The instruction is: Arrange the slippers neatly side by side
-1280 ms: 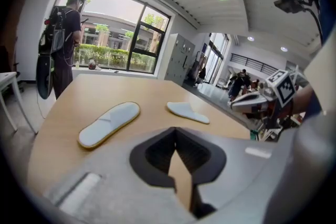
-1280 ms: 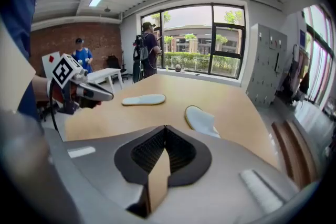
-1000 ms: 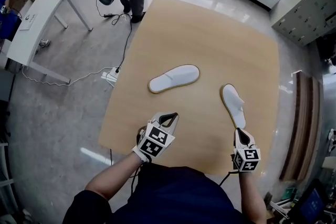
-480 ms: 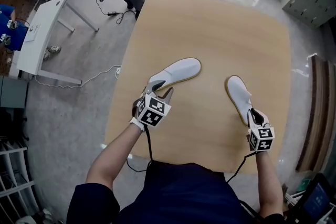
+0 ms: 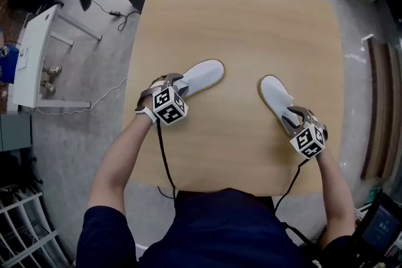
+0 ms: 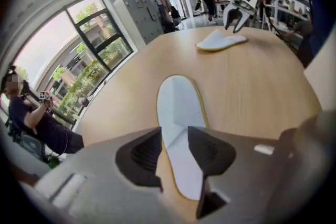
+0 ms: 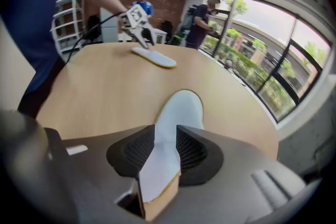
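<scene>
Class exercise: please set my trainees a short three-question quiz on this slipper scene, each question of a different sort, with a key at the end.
1. True or false: the left slipper touches the right slipper.
2. What lies between the jaws of the left gripper? A) a cable B) the left slipper C) nothing
3. How many slippers lie on the table?
Key: 1 false, they lie apart. 2 B; its jaws are opening with that slipper between them, and the jaws of the right gripper are opening with the right slipper between them. 3 two.
</scene>
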`<action>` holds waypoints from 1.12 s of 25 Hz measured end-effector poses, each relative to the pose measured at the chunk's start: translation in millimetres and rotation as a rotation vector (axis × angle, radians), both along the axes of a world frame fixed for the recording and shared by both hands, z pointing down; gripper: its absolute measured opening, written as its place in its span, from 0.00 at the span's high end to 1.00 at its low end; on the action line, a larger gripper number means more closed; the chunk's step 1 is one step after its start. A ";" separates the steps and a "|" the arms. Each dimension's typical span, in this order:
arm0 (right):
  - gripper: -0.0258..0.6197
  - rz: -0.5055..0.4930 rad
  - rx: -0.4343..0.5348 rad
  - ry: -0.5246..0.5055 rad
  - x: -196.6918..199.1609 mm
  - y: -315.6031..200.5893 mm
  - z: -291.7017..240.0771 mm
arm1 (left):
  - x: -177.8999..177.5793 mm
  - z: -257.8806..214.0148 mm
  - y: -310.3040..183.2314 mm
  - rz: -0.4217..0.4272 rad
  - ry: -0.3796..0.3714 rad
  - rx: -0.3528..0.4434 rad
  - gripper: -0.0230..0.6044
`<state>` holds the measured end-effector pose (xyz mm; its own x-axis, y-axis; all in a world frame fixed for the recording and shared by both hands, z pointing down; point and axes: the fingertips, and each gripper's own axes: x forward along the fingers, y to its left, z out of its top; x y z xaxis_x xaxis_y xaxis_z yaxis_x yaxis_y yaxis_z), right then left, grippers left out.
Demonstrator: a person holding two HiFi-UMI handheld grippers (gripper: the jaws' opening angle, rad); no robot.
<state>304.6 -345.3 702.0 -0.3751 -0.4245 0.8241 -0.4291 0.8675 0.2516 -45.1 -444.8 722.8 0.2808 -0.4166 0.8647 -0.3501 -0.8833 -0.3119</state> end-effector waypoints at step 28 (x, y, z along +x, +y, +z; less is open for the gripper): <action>0.86 0.360 -0.233 -0.226 -4.0 30.9 50.9 | 34.1 32.2 61.5 -0.232 0.186 -0.181 0.95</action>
<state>300.6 -314.3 752.9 -0.4193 -0.3739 0.8273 -0.7337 0.6763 -0.0662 -11.0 -383.2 755.0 0.3560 -0.3323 0.8734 -0.5842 -0.8086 -0.0696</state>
